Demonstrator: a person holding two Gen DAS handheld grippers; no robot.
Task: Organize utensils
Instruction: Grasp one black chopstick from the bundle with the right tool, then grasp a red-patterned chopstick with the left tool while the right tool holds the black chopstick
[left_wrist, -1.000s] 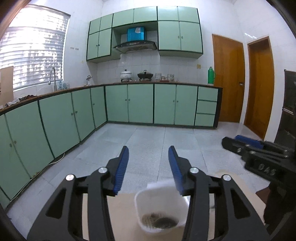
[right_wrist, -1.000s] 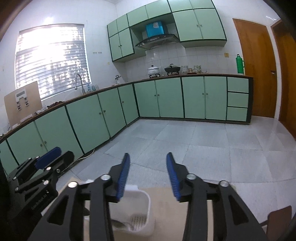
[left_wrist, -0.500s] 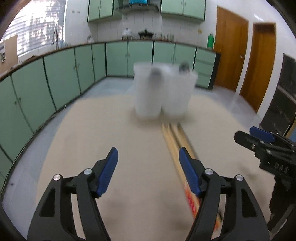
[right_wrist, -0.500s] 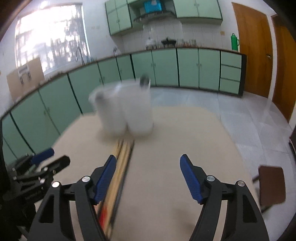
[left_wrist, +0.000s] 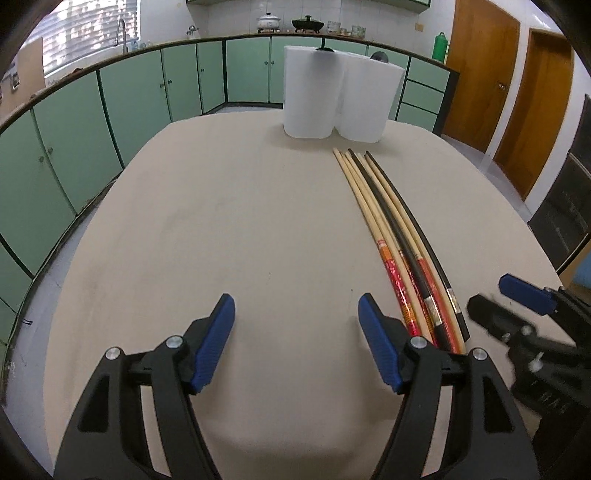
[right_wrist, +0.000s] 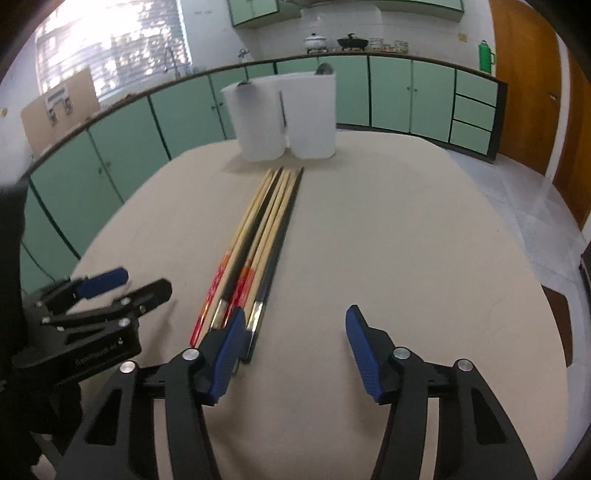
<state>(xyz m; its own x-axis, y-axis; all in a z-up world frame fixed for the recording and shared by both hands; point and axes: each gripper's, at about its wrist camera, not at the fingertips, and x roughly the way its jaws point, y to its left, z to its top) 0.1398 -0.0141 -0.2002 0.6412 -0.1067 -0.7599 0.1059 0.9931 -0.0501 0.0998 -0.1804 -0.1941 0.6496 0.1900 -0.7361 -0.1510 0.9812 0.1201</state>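
Several chopsticks (left_wrist: 391, 225), pale wood and black, lie side by side on the beige table (left_wrist: 240, 221), tips pointing at two white utensil holders (left_wrist: 334, 101) at the far edge. They also show in the right wrist view (right_wrist: 262, 236), with the holders (right_wrist: 284, 118) behind. Spoon ends poke out of the holders. My left gripper (left_wrist: 295, 325) is open and empty, just left of the chopsticks' decorated ends. My right gripper (right_wrist: 293, 336) is open and empty, just right of them; its left finger overlaps their ends.
Green kitchen cabinets run along the far wall and left side. Wooden doors stand at the right. A brown stool (right_wrist: 557, 314) sits beyond the table's right edge. Each gripper shows in the other's view, the right one (left_wrist: 524, 314) and the left one (right_wrist: 96, 299).
Both grippers have pulled back from the white holders and tilted down toward the table. Their jaws have opened wider. The chopsticks now lie close in front of both.
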